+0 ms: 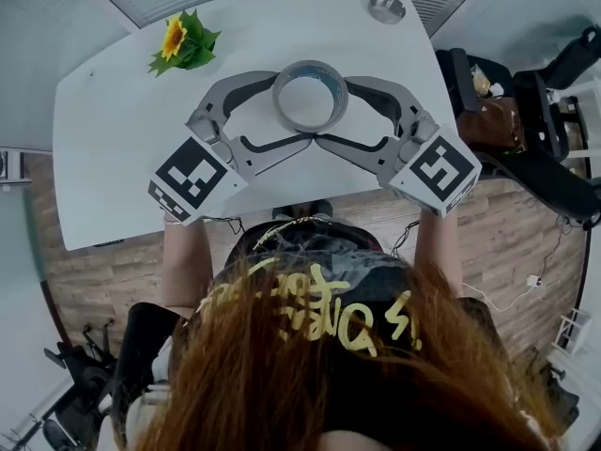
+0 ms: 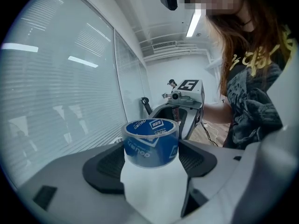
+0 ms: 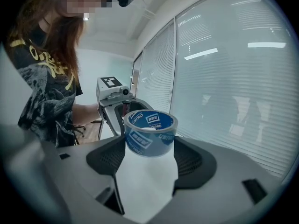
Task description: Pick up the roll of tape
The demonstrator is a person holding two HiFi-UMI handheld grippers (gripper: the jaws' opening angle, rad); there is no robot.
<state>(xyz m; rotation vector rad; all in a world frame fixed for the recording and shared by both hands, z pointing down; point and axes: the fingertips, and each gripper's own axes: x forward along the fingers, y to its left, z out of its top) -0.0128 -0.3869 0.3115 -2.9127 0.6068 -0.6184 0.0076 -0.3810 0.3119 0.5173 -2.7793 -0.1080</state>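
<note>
Evidently the fingers point(image 2: 105, 167) of the left gripper point(image 2: 150, 160) are spread wide, with their dark pads seeming to press on opposite sides of the roll of tape point(image 2: 150, 146). The fingers point(image 3: 194, 162) of the right gripper point(image 3: 148, 157) look to do the same from the roll's other side, so four fingers ring it above the tabletop point(image 1: 122, 158). I judge the lift to be the step in hand. To do it well, both hands should rise at one pace and stay level, with an even squeeze from each side. The roll's film is smooth and only the finger ends bear on it, so a lag or twist on one side could tip it or let it slip. From the head view I cannot tell whether the roll's underside is clear of the tabletop, and neither gripper view shows its bottom edge plainly. Pad contact is a reading, not a certainty. Beyond the roll to the left lies a sunflower point(image 1: 178, 40), and beyond it to the right a small round dish point(image 1: 386, 7). The person's hair point(image 1: 310, 374) cuts off the tabletop on the near side of the roll.
</note>
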